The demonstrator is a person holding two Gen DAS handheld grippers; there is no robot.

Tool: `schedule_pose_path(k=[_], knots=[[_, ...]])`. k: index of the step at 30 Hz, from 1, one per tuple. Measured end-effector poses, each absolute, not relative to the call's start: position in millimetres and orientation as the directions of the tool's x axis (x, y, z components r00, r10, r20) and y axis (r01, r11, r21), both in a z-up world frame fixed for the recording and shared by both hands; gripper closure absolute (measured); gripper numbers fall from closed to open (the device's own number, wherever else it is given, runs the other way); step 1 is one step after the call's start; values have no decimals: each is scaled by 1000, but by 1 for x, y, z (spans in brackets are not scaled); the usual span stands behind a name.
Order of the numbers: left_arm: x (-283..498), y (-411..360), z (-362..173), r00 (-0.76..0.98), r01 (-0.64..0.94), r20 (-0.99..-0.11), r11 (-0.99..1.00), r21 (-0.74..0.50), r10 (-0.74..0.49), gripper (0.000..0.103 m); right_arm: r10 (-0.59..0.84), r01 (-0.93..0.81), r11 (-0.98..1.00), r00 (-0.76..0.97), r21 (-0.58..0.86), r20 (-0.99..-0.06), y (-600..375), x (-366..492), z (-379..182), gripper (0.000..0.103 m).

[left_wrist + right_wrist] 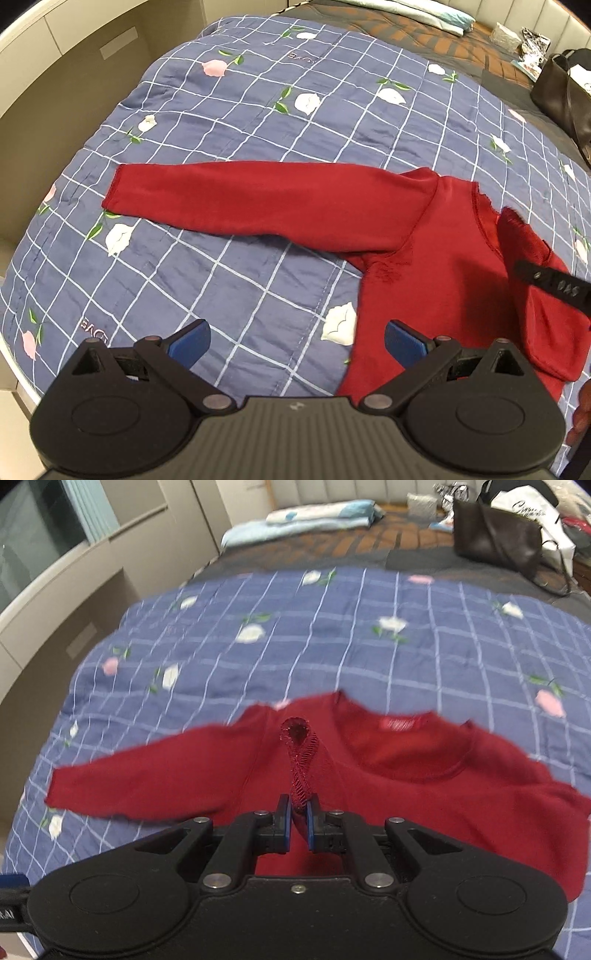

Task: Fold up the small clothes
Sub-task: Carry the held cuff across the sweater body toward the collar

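Observation:
A red sweater (436, 258) lies front up on a blue checked quilt (258, 110). Its left sleeve (251, 201) stretches flat out to the left. My left gripper (297, 339) hovers open over the quilt by the sweater's lower left edge, holding nothing. The other sleeve (546, 314) is lifted and drawn across the body. My right gripper (298, 808) is shut on that sleeve's ribbed cuff (301, 753), above the sweater's chest (424, 801). The collar with its red label (404, 723) shows beyond it. In the left wrist view the right gripper (550, 284) appears as a black bar.
A dark handbag (495, 542) and a white bag (532, 506) stand at the bed's far right. Light-blue folded bedding (306, 520) lies at the head end. Beige panelled wall (55, 74) runs along the left of the bed. Part of a hand (581, 413) shows at the right.

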State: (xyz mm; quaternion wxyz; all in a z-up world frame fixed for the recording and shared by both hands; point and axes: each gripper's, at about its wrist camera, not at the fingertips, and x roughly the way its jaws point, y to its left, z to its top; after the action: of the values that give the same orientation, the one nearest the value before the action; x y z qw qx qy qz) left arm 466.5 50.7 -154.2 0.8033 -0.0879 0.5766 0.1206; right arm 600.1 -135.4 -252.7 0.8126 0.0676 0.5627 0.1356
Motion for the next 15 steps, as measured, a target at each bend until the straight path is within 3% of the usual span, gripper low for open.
schedule_pose_path(k=[2,5,7,12,15], knots=[[469,49,-157,304,-284,-948,959,-1,89,1,310,-141,950,317,279,-896,-132,597,-259,88],[475,42,-158,309,-259,-948,966,-9,74,1,331,-112,944,317,312,-889,-144,590,-258,70],[480,33,-160,312,-237,-948,971,-11,65,1,342,-86,939,329,332,-880,-161,585,-254,46],[493,3,-172,312,-182,-950,983,-29,30,1,314,25,937,375,348,-872,-227,567,-248,31],[502,-22,-185,305,-145,-952,989,-29,17,1,248,121,941,390,317,-887,-276,556,-251,31]])
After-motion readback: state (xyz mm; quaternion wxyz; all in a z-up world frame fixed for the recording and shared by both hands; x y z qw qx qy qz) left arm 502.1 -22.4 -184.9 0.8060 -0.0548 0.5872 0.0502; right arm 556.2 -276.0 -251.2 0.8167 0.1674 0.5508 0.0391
